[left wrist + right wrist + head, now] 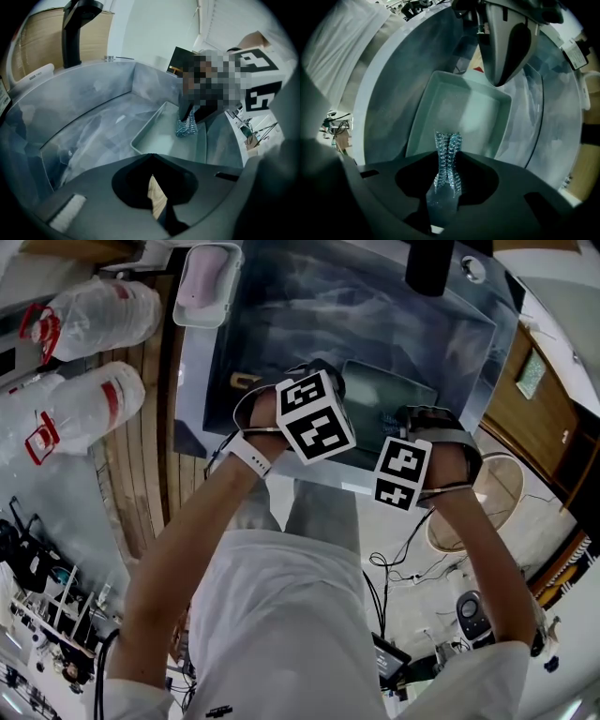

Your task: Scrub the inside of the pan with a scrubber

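A pale grey-green rectangular pan (380,390) (161,136) (464,112) lies in the steel sink (281,306). My right gripper (447,157) (427,418) is shut on a silvery mesh scrubber (446,161) (186,126), whose tip hangs just over the near end of the pan's floor. My left gripper (151,164) (321,376) (499,79) has its jaws closed at the pan's opposite corner rim, and a thin beige sliver shows between them. The marker cubes hide both sets of jaws in the head view.
A black faucet (429,263) (77,28) rises at the sink's far rim. A white dish (208,282) sits on the sink's corner. Two clear plastic jugs (89,320) lie on the wooden counter (141,456) at the left. A small golden object (246,381) lies in the sink.
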Demonstrator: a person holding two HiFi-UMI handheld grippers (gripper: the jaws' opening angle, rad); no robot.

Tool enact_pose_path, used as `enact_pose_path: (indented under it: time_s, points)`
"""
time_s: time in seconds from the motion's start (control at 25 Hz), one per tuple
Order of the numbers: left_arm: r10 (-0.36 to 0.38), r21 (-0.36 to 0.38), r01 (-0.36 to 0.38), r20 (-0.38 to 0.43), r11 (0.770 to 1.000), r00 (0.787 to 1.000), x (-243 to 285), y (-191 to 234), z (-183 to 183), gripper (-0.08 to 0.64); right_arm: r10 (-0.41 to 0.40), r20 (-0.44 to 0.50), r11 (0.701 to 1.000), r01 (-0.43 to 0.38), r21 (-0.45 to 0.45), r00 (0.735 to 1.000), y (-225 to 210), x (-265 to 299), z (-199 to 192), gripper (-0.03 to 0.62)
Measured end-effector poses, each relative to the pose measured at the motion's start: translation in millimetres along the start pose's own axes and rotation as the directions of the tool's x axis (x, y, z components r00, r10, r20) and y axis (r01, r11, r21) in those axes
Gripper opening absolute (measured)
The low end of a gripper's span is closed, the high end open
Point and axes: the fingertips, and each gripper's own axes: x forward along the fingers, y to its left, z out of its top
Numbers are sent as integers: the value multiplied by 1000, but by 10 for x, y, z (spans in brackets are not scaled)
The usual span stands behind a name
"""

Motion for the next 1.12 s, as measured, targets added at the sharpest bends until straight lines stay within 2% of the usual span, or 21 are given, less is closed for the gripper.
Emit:
enact_pose_path:
  time_s: [0.32,0.56,0.68,0.84,1.12]
  points:
    - [-1,-2,1,8,1000,1000,-24,1,-9,-6,-104,-51,995,104,4,993,-404,-35,-212,109]
    - [-8,14,8,-1,1000,1000,-24,-17,-22,-6,-103,-23,994,104,44,994,-489,-6,-192,112]
    - [-14,20,14,-10,1000,1000,-22,-29,-51,-6,-106,24,991,104,88,994,-560,-19,-120,115]
    - [-26,-16,26,-1,1000,1000,-29,-23,-88,-6,-129,96,982,114,149,987,-715,-88,40,115]
    - [-29,-65,30,18,997,999,-56,5,-112,-6,-149,222,981,115,159,964,-946,-201,520,115]
